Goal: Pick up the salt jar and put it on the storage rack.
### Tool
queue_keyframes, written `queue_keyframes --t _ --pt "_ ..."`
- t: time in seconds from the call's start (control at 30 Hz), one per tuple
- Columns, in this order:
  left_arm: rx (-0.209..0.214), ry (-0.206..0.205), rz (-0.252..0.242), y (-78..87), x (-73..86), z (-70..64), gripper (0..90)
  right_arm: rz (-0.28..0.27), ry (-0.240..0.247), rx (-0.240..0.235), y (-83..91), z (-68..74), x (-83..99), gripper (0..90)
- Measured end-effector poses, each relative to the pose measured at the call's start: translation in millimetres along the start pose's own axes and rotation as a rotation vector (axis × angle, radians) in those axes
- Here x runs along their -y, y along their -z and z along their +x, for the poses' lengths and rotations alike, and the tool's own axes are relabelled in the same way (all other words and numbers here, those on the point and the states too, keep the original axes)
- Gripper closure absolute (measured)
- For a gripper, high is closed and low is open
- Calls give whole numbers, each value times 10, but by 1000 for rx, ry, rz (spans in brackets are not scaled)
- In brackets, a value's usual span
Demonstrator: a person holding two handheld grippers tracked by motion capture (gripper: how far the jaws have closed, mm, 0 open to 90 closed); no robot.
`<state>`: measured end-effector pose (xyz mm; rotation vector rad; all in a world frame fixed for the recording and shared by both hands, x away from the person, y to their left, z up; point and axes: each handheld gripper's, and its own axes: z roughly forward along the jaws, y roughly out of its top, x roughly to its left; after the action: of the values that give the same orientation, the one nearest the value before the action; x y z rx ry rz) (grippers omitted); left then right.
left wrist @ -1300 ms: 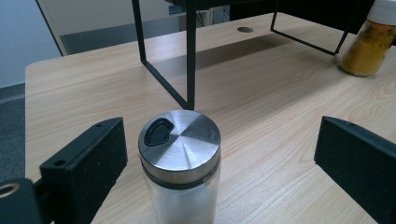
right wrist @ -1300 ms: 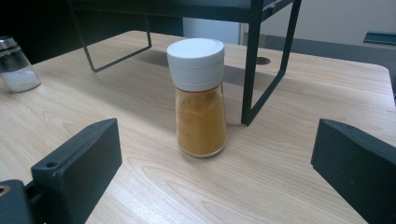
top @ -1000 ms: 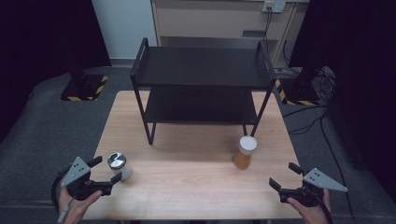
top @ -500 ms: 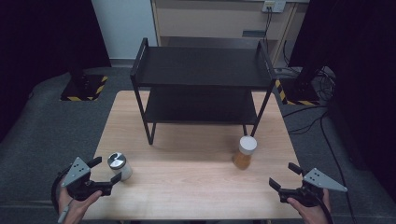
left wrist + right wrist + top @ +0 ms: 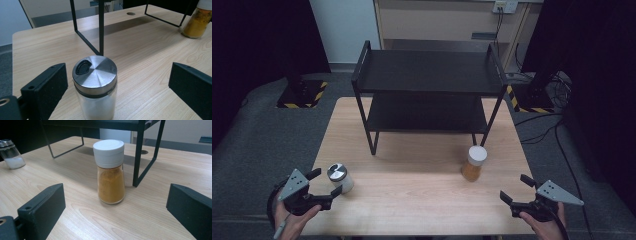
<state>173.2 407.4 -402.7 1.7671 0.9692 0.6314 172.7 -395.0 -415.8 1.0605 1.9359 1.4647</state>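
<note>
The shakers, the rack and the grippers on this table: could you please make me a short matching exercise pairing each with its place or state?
1. metal-lidded shaker
2. white-capped spice jar
3. black two-tier rack
4. right gripper

a. shelves bare
b. between the left gripper's open jaws
c. orange powder inside
d. open, short of its jar

Pairs: 1-b, 2-c, 3-a, 4-d

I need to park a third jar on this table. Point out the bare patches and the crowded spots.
The widest free patch is the light wooden table between the steel-lidded glass shaker of white powder and the white-capped jar of orange spice. Both tiers of the black metal rack lie bare. Crowded: the front corners, where the open left gripper and right gripper sit.
</note>
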Motion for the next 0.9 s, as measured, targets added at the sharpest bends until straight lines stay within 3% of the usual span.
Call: queue_keyframes --t 0.4,0.9 --pt "29 -4 -6 40 -83 19 12 5 10 -5 -6 11 -9 29" --pt "59 -26 49 143 -275 188 10 4 16 -8 -5 15 -10 30"
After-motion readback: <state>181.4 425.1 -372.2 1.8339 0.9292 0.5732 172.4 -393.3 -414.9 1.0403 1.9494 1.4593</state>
